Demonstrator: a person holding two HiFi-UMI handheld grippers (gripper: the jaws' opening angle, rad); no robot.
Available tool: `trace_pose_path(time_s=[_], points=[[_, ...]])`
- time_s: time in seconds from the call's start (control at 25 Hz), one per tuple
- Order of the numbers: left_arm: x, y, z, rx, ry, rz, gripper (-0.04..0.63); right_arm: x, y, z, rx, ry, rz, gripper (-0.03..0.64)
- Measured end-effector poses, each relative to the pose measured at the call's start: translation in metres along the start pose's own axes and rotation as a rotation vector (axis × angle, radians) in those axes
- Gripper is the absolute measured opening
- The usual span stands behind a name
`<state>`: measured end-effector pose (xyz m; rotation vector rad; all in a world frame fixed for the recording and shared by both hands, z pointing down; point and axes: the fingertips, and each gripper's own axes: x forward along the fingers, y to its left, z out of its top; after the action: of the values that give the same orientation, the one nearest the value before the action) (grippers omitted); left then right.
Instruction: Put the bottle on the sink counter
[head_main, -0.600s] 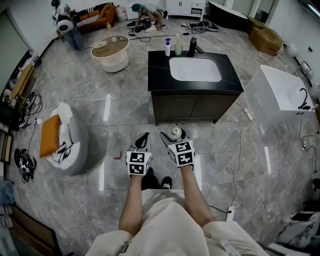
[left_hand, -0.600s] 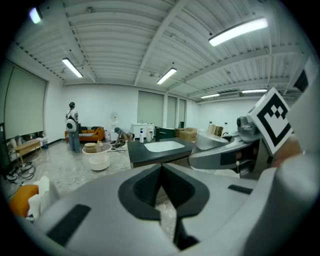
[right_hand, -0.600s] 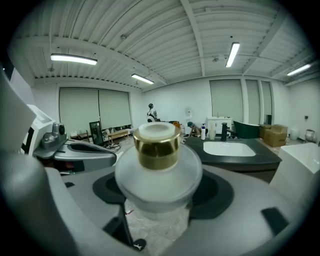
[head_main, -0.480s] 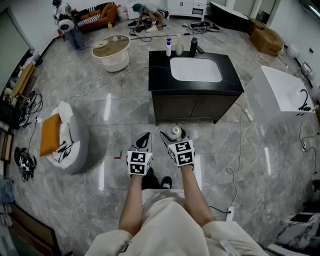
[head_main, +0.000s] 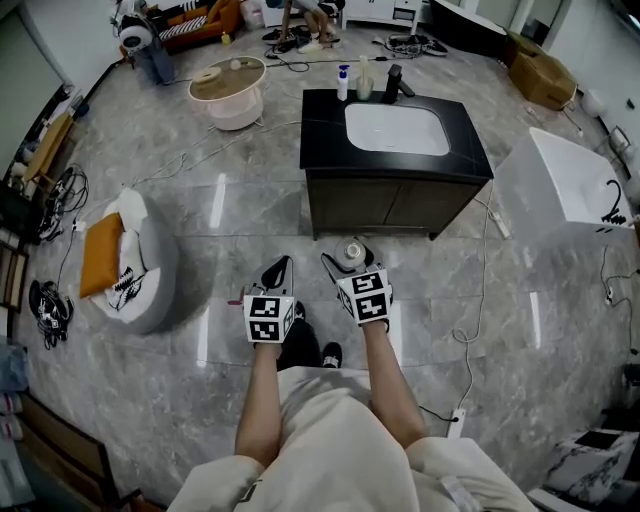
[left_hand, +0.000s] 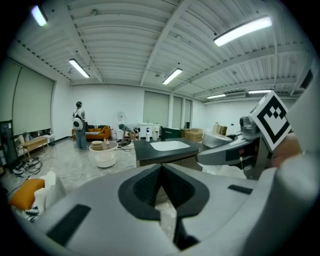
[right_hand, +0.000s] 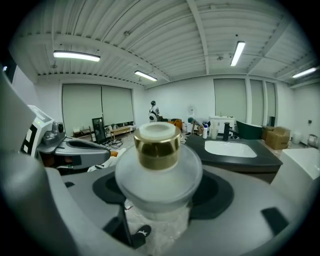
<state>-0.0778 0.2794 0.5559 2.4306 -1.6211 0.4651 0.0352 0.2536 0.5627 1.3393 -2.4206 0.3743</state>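
Observation:
A frosted round bottle (right_hand: 158, 165) with a gold collar and a white cap stands upright between the jaws of my right gripper (right_hand: 160, 197), which is shut on its body. In the head view the bottle (head_main: 351, 252) shows just ahead of the right gripper (head_main: 350, 262), over the floor in front of the black sink counter (head_main: 320, 150). My left gripper (head_main: 276, 272) hangs beside it at the left. Its jaws meet with nothing between them (left_hand: 161, 167). The counter (right_hand: 250, 159) with its white basin (head_main: 397, 130) lies ahead, some way off.
Two bottles (head_main: 343, 82) and a black tap (head_main: 393, 84) stand at the counter's back edge. A round table (head_main: 228, 80) is at the back left, a white seat with an orange cushion (head_main: 130, 262) at the left, a white tub (head_main: 565, 190) at the right. A cable (head_main: 475, 300) runs over the floor.
The head view has shifted a little, so the room sits slightly higher in the picture. The left gripper has drifted a little left. The bottle stays in the right gripper.

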Motion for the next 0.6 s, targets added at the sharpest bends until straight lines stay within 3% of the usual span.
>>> trace_pose_path(time_s=[0.32, 0.6], points=[[0.008, 0.028, 0.008, -0.021, -0.018, 0.033, 0.006, 0.018, -0.006, 0.011, 0.024, -0.026, 0.006, 0.337], [0.044, 0.045, 0.026, 0.0, -0.017, 0.002, 0.006, 0.049, -0.025, 0.03, 0.041, -0.028, -0.006, 0.337]])
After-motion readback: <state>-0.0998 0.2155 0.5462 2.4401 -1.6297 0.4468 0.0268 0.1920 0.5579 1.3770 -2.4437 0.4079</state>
